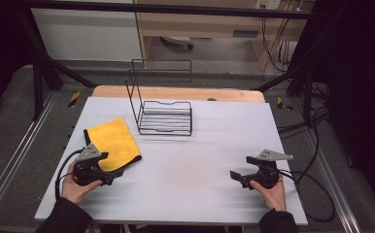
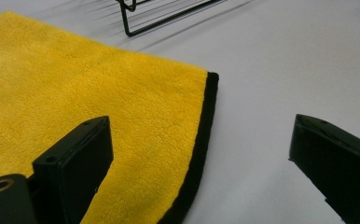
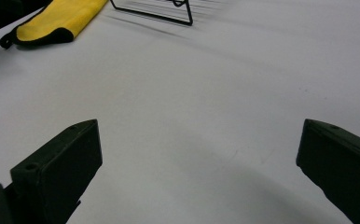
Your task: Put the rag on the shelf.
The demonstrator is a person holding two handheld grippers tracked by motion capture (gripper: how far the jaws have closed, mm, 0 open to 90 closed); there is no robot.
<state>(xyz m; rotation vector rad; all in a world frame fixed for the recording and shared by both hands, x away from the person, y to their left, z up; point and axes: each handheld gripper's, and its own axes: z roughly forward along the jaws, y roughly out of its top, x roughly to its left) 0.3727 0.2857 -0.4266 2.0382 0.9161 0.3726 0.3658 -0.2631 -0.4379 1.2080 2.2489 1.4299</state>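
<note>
A yellow cloth [image 1: 111, 140] with a black edge lies flat on the left part of the white table [image 1: 185, 170]. My left gripper [image 1: 109, 164] rests at the cloth's near corner, held by a hand, and stands open. In the left gripper view the left gripper [image 2: 201, 125] straddles the cloth's [image 2: 99, 98] black border, with one jaw over the yellow pile and the other over bare table. My right gripper [image 1: 241, 167] sits open at the right front of the table, jaws pointing left. The right gripper [image 3: 199, 128] has nothing between its jaws.
A black wire rack [image 1: 163, 116] with a tall back frame stands at the table's far middle, just right of the cloth; its base [image 3: 169, 11] and the cloth [image 3: 57, 18] appear far off in the right gripper view. Cables trail off both grippers. Metal frame bars surround the table.
</note>
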